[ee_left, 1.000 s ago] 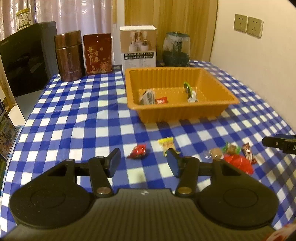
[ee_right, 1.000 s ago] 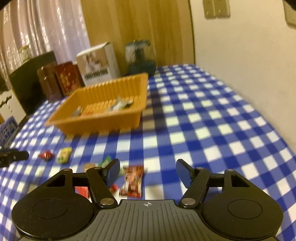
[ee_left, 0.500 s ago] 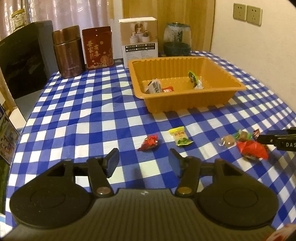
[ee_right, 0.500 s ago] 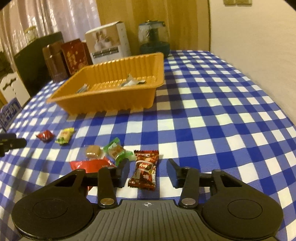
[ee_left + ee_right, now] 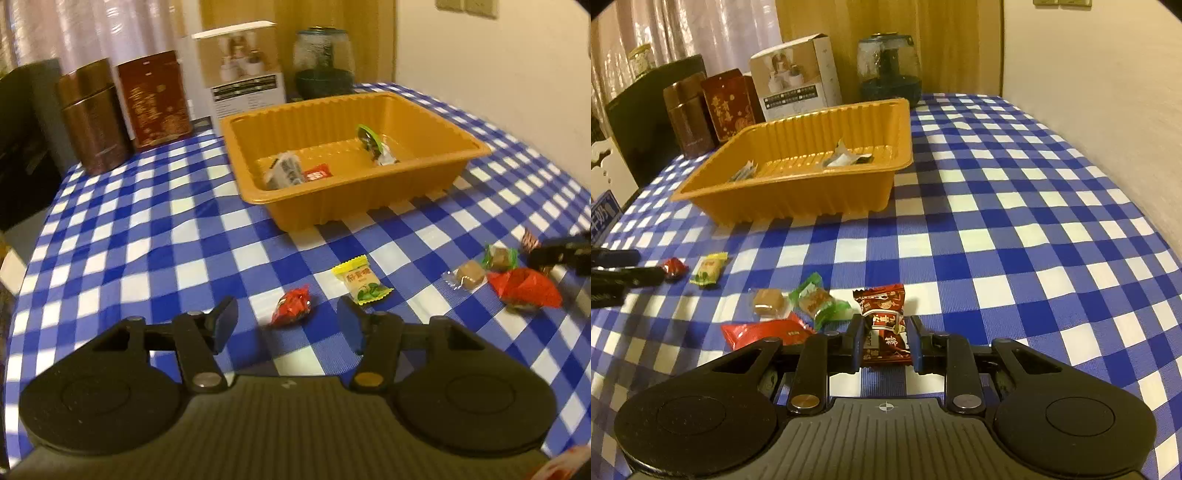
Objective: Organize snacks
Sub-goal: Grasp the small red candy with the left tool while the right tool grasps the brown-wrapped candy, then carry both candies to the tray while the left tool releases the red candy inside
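Note:
An orange tray [image 5: 369,199] [image 5: 798,203] holds a few wrapped snacks. Loose snacks lie on the checked cloth in front of it. My left gripper [image 5: 287,325] is open, with a small red candy [image 5: 291,307] [image 5: 674,266] just ahead between its fingers. A yellow-green packet [image 5: 364,283] [image 5: 710,269] lies to its right. My right gripper [image 5: 884,343] is shut on a dark red snack packet [image 5: 884,317]. A brown candy [image 5: 767,301], a green-wrapped candy [image 5: 816,300] and a red packet [image 5: 764,332] lie to its left.
Brown tins [image 5: 94,114], a red tin [image 5: 155,99], a white box [image 5: 243,74] and a glass jar [image 5: 323,62] stand behind the tray. A wall [image 5: 1108,92] runs along the right. The table edge drops off at the left [image 5: 22,258].
My right gripper has moved down onto the dark red packet and closed its fingers on it. My left gripper has come closer to the small red candy, still open.

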The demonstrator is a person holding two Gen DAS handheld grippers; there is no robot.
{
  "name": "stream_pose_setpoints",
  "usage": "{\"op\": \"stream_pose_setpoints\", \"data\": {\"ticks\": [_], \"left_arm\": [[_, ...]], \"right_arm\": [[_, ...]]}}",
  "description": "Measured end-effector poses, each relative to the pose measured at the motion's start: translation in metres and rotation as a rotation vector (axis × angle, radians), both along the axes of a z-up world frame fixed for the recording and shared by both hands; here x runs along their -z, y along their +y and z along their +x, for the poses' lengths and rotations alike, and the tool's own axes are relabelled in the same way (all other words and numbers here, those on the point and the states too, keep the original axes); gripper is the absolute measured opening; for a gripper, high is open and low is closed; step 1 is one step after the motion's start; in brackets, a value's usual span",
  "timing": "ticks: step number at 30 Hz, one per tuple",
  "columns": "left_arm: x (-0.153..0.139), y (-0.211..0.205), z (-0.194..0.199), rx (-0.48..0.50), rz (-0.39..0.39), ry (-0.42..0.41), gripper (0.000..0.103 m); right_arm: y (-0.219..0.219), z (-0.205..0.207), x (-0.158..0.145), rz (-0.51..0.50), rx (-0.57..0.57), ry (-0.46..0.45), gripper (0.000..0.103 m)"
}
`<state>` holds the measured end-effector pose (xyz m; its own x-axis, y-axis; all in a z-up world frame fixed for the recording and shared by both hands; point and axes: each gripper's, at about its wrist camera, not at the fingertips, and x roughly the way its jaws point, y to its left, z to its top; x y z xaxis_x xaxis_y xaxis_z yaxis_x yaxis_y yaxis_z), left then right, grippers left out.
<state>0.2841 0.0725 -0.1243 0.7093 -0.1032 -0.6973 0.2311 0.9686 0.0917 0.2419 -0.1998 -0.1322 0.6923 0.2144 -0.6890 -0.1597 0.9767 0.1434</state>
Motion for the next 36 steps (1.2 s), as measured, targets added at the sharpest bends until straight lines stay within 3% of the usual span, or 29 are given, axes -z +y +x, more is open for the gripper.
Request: {"op": "stream_pose_setpoints", "data": {"ticks": [15,21,27,36], "left_arm": [[0.016,0.001,0.019,0.025,-0.003,0.044,0.023],[0.014,0.0,0.017,0.007,-0.027,0.07,0.021],[0.0,-0.001,0.003,-0.033,-0.1,0.078,0.021],[-0.027,-0.028,-0.013,-0.043,-0.159,0.021,0.021]], "right_arm": [[0.0,0.002,-0.002,0.023,0.008,0.001,0.026],[0.002,0.002,-0.004,0.022,0.009,-0.003,0.026],[0.001,0.0,-0.009,0.024,0.022,-0.017,0.026],[0.014,-0.006,-0.025,0.031,-0.006,-0.084,0.026]]}}
